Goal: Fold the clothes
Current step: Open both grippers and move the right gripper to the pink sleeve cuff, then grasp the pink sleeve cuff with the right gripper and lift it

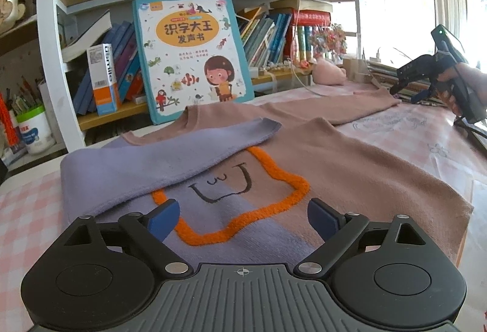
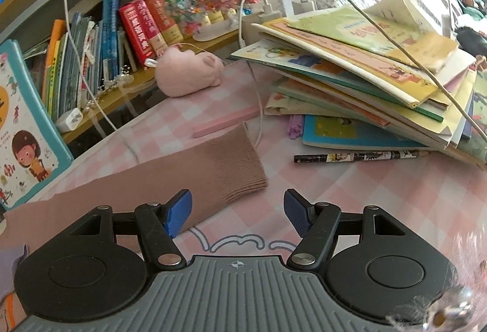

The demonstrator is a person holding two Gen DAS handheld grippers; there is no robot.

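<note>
Right wrist view is dominated by the ribbed cuff of the outstretched dusty-pink knitted sleeve (image 2: 234,167), which lies flat on the pink-and-white checked tablecloth (image 2: 380,195) just ahead of and slightly left of the right gripper (image 2: 237,211). The sleeve's long axis is seen to run from the lower left of that view up toward the cuff, so the cuff end is the part nearest the blue pads; the left pad (image 2: 178,214) is already over the sleeve's edge, the other over bare cloth. The right gripper's jaws are held wide apart with nothing between them.

From the left wrist view, the two-tone lilac and dusty-pink knitted sweater with an orange outlined face motif (image 1: 243,195) is seen spread on the table directly before the left gripper (image 1: 242,221), whose jaws are likewise spread wide and empty above the hem area. One lilac sleeve (image 1: 170,149) is already laid across the chest.

The pink sleeve is judged to be the next part to be folded, and the right gripper is clearly the nearer one.

Counted: one sweater, two sleeves (one folded, one outstretched), two grippers. A stack of children's books (image 2: 365,82), one patterned pencil (image 2: 356,156) and one pink plush toy (image 2: 188,73) lie beyond the cuff.
</note>
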